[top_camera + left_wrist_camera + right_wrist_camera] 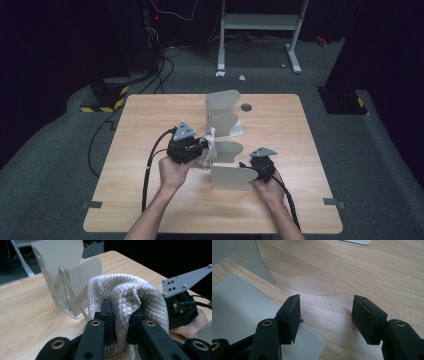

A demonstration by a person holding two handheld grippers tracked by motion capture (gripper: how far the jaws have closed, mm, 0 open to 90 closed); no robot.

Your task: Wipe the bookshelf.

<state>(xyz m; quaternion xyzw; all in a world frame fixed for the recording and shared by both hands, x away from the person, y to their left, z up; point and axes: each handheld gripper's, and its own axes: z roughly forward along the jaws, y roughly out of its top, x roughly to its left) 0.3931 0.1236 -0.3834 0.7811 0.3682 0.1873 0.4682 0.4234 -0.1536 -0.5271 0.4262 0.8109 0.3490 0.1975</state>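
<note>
A white quilted cloth (125, 295) is bunched between the jaws of my left gripper (122, 322), which is shut on it. In the high view that left gripper (207, 146) holds the cloth (212, 150) above the table, up against the middle leaves of a grey folding rack (223, 102). The rack's curved panels (65, 270) stand upright just behind the cloth. My right gripper (325, 317) is open, with bare wood between its pads. It sits low by the rack's front panel (230, 177), one jaw over a flat grey plate (242, 315).
The light wooden table (150, 190) has a round grey cable port (246, 107) behind the rack. Black cables trail off the left edge to the dark floor. A white desk frame (260, 22) stands beyond the table.
</note>
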